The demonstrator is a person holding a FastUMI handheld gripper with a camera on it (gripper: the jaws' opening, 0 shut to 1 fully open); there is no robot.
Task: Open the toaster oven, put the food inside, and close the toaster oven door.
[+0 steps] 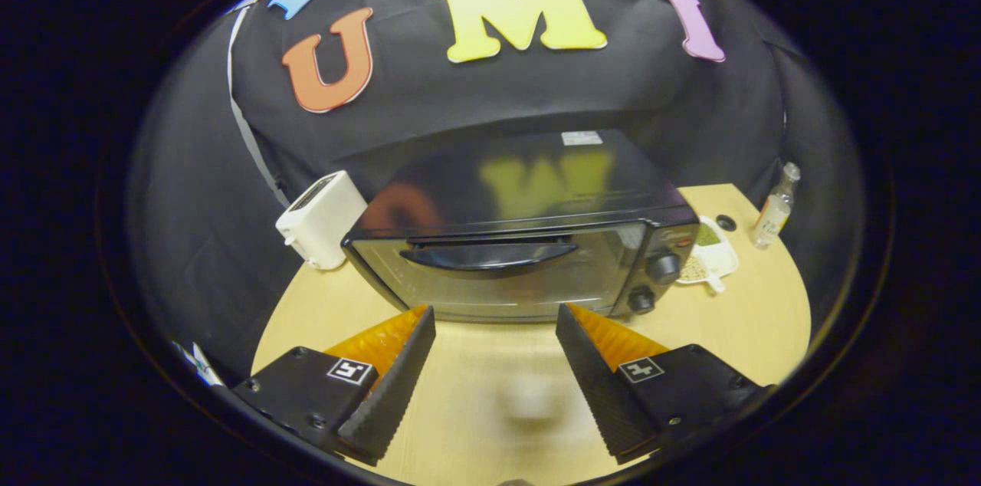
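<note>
A black toaster oven (529, 187) stands on the wooden table (759, 325), just beyond my fingers. Its glass door (498, 283) is shut, with a dark curved handle (488, 254) across the top. Two knobs (664, 268) sit on the right side of its front. My gripper (496, 317) is open, held above the table in front of the door, with nothing between the fingers. A pale blurred patch (529, 402) lies on the table between the fingers; I cannot tell what it is.
A white toaster (322, 219) stands to the left of the oven. To the oven's right lie a white dish (711, 256) with food-like items, a small dark round thing (726, 223) and a clear bottle (774, 208). The black cloth wall rises behind.
</note>
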